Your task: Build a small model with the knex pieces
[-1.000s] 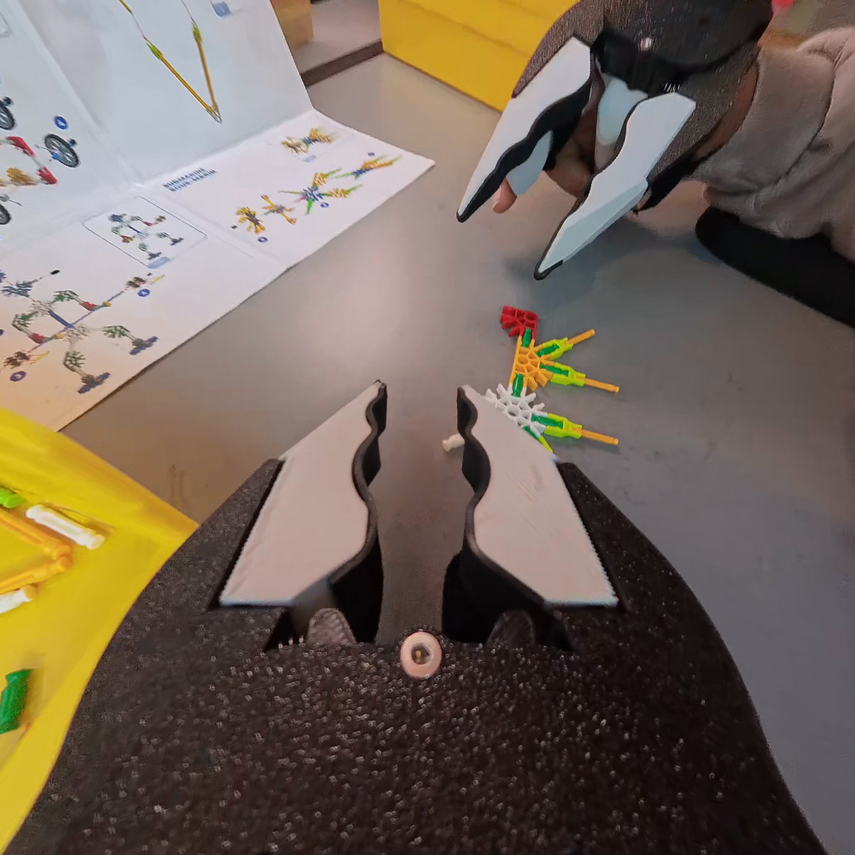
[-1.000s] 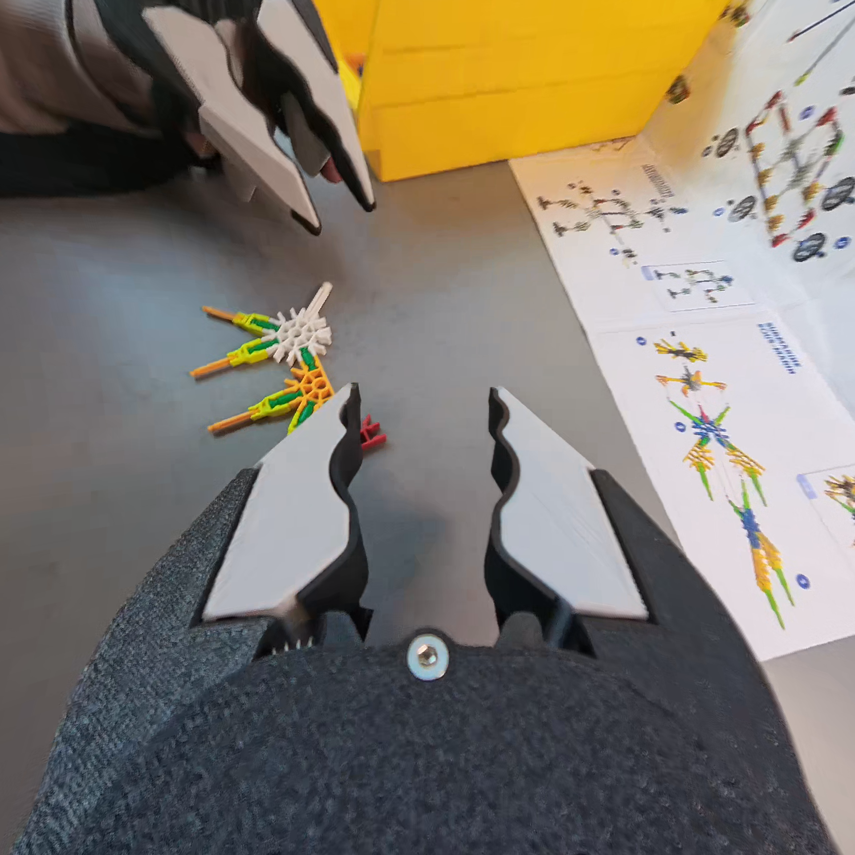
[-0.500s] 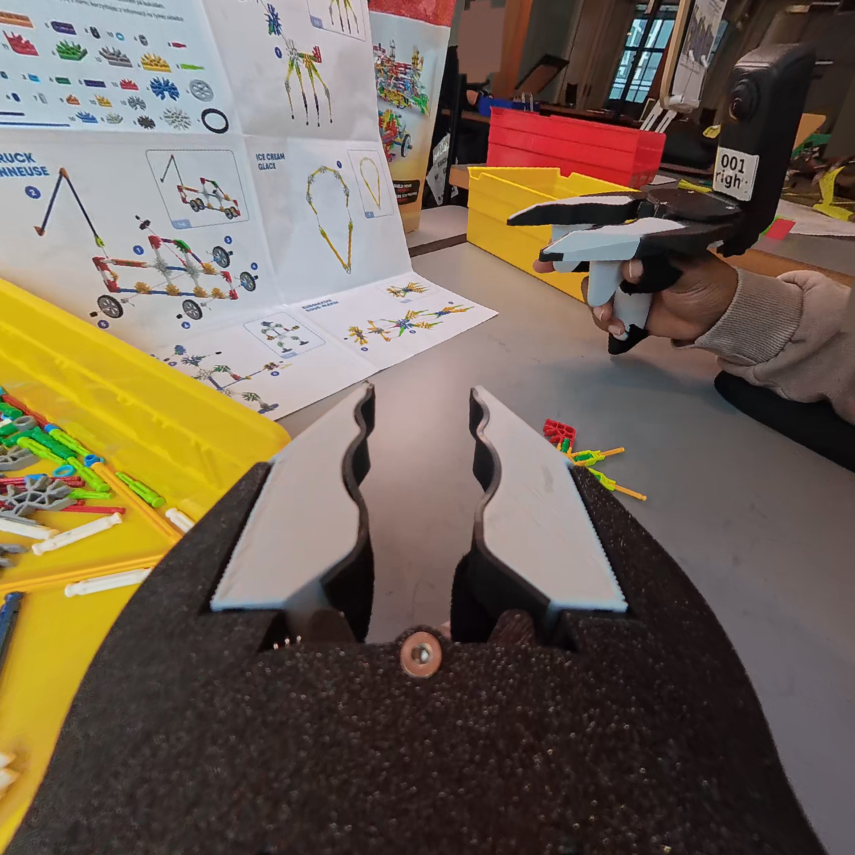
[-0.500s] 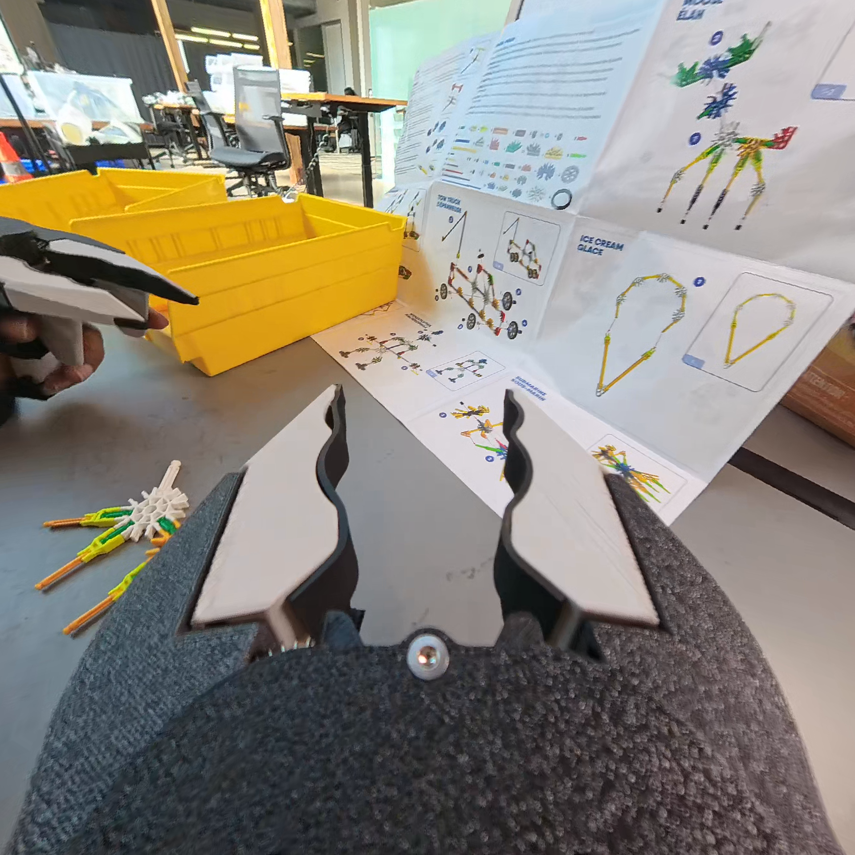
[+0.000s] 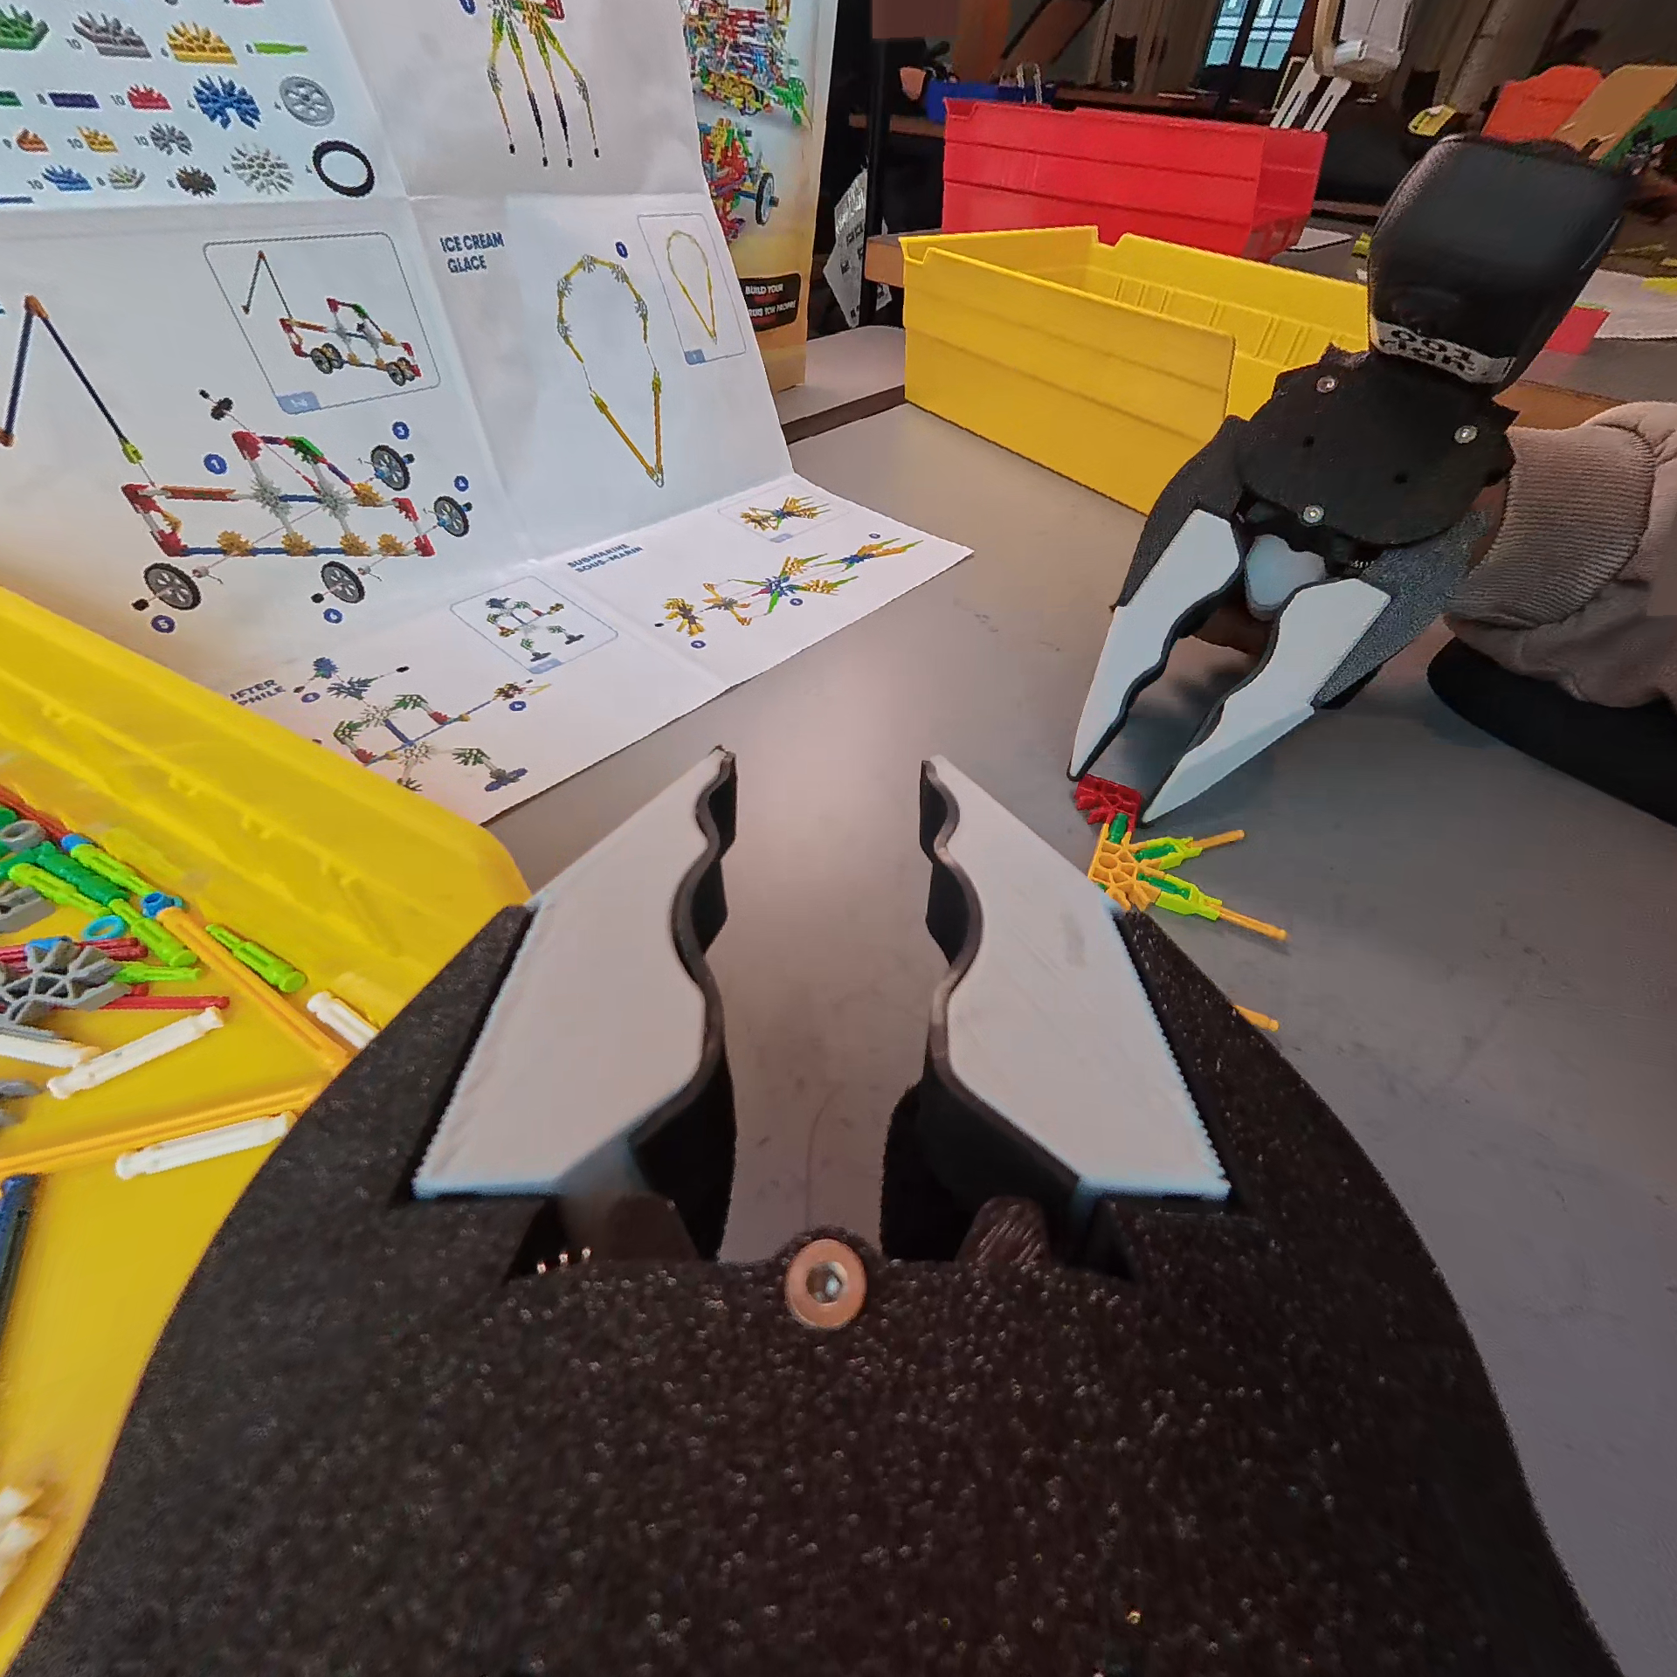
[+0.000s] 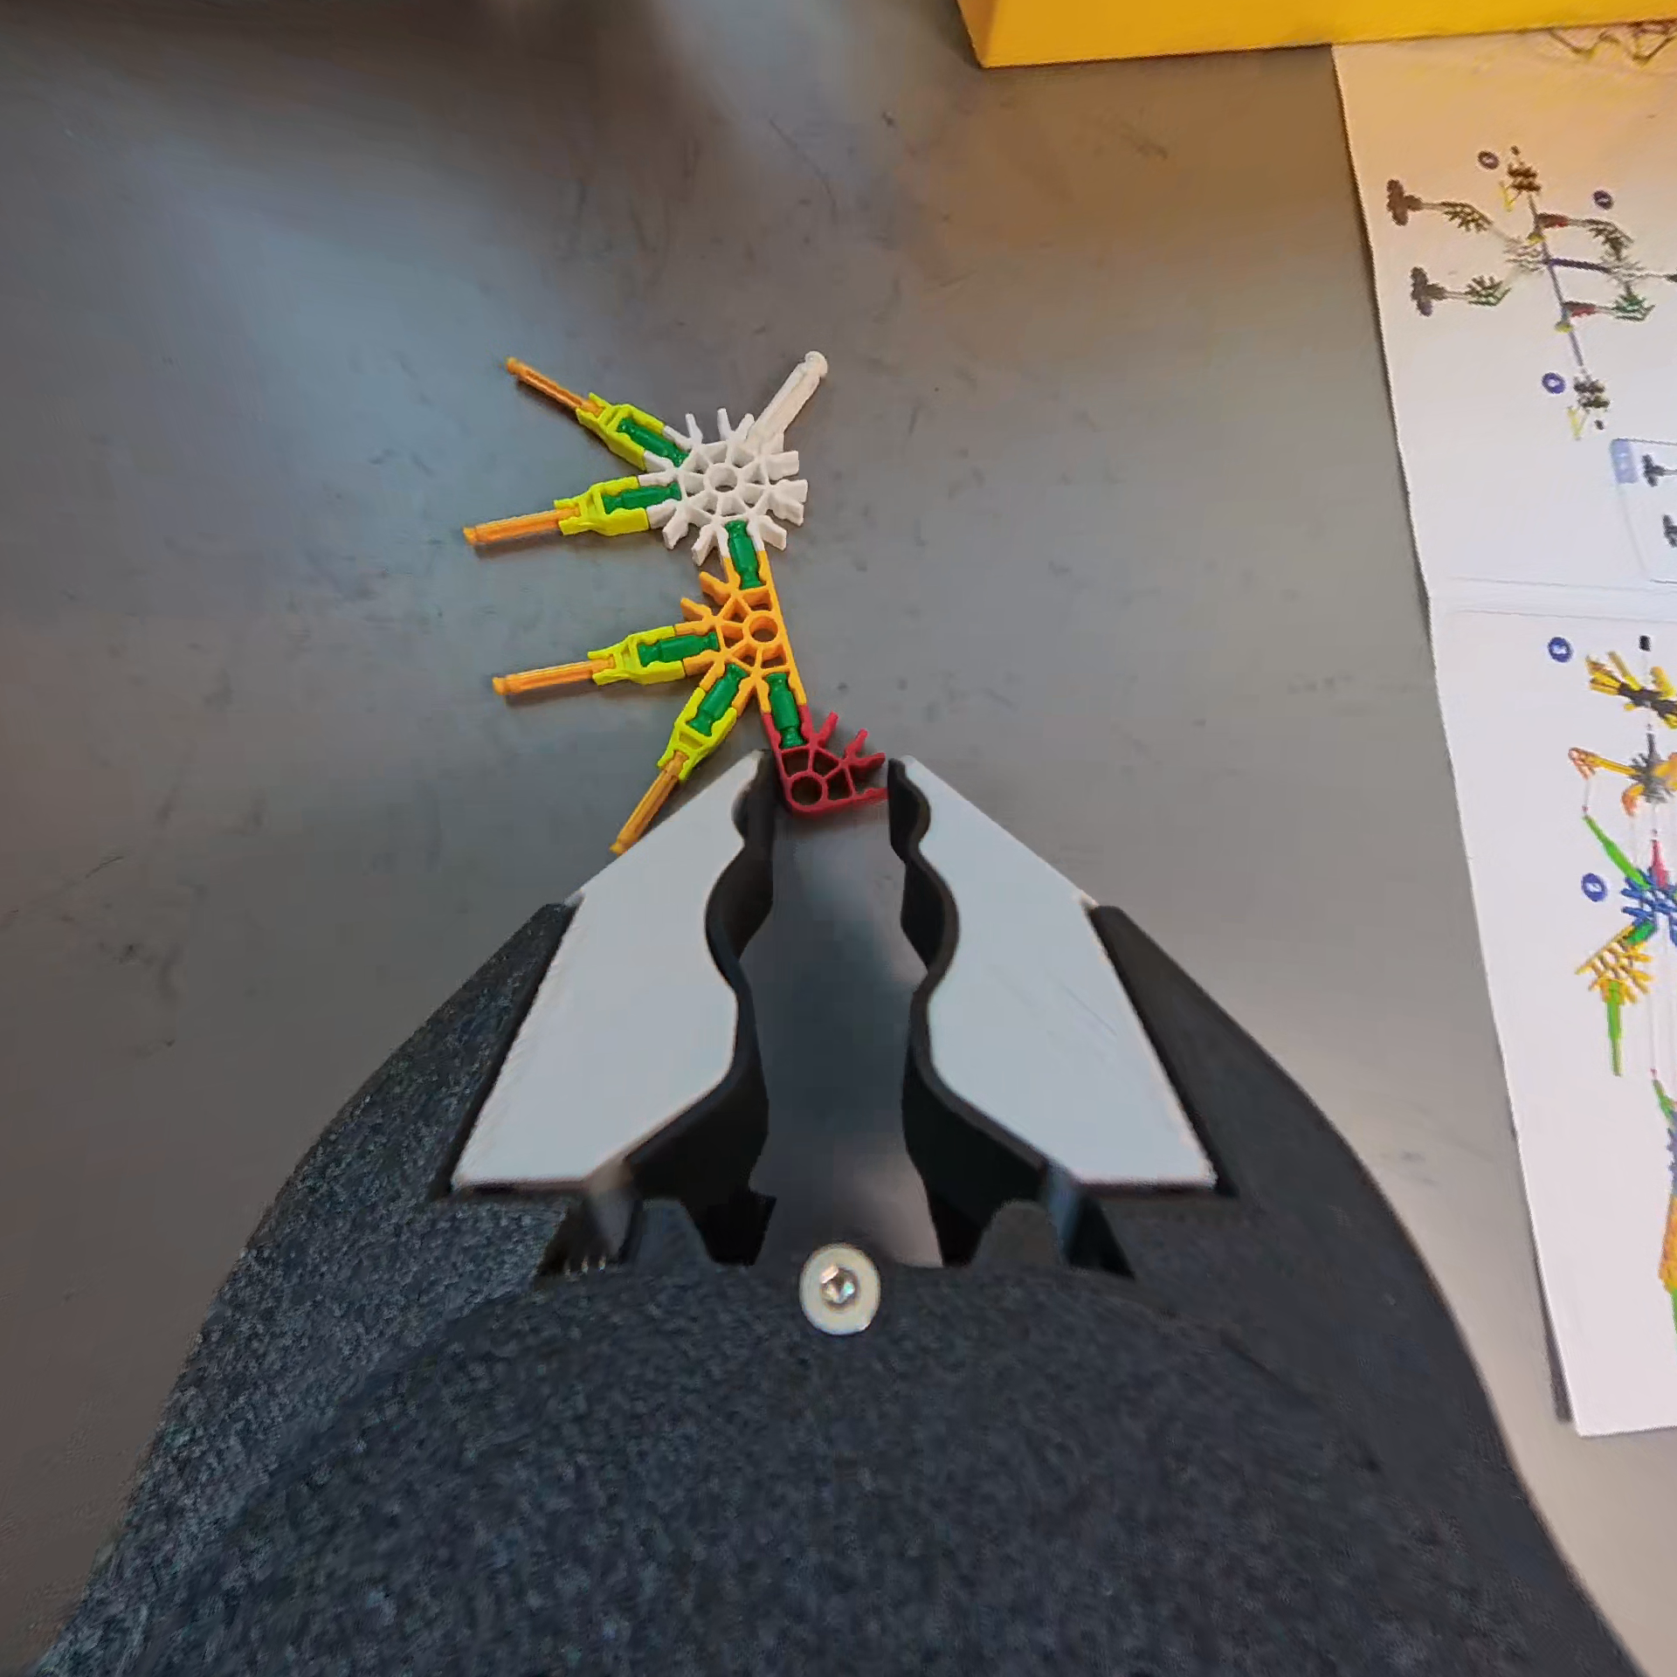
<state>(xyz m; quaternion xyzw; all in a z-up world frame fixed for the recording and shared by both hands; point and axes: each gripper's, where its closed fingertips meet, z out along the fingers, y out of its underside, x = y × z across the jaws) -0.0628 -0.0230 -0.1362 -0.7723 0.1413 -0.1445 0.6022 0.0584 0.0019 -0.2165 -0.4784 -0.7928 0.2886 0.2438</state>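
One toy build (image 6: 726, 581) lies on the grey table (image 6: 272, 272): a white hub (image 6: 721, 490), an orange hub (image 6: 749, 631) and a red corner piece (image 6: 821, 771) in a chain, with four green-and-orange spokes fanning to one side and one white rod (image 6: 794, 390) off the white hub

The right gripper (image 6: 826, 771) points down at the build, its jaws partly open with the red piece between the tips; whether they touch it I cannot tell. In the left wrist view the same gripper (image 5: 1112, 799) stands tips-down on the red piece (image 5: 1107, 799)

The left gripper (image 5: 826, 771) hangs above bare table, jaws apart and holding nothing, just beside the build

A yellow tray (image 5: 272, 817) of loose rods and hubs sits at the table's left. One white instruction sheet (image 5: 454, 408) stands folded behind it, its lower flap flat on the table. Two yellow bins (image 5: 1089, 363) and one red bin (image 5: 1134, 163) lie farther back, in a dim workshop room
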